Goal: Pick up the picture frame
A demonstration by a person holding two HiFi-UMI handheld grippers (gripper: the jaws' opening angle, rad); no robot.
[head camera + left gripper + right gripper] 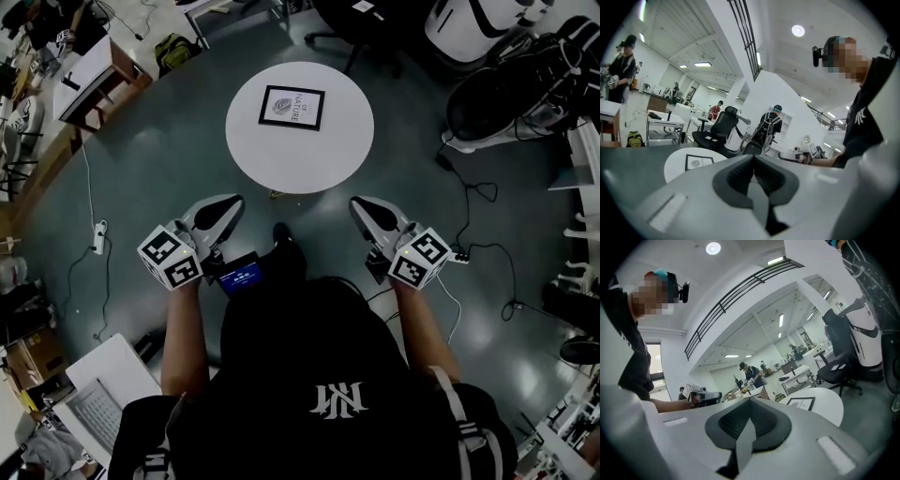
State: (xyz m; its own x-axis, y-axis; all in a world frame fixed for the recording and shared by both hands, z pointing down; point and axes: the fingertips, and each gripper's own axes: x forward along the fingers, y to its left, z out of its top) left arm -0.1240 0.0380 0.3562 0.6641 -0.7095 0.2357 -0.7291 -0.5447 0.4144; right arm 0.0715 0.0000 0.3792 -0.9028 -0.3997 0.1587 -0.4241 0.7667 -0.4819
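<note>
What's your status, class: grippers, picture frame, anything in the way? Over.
Left gripper and right gripper: jaws shut, empty, short of the round table. Picture frame flat on it, untouched. No obstacle seen. Over.

In the head view the frame (292, 107) is too small for its fine print to be read, and the table (342, 150) top hides its own base. In the left tool view the left tool (753, 159) covers the table's near side. In the right tool view the frame's print is unreadable, and the right tool (750, 401) hides the table's near edge.
</note>
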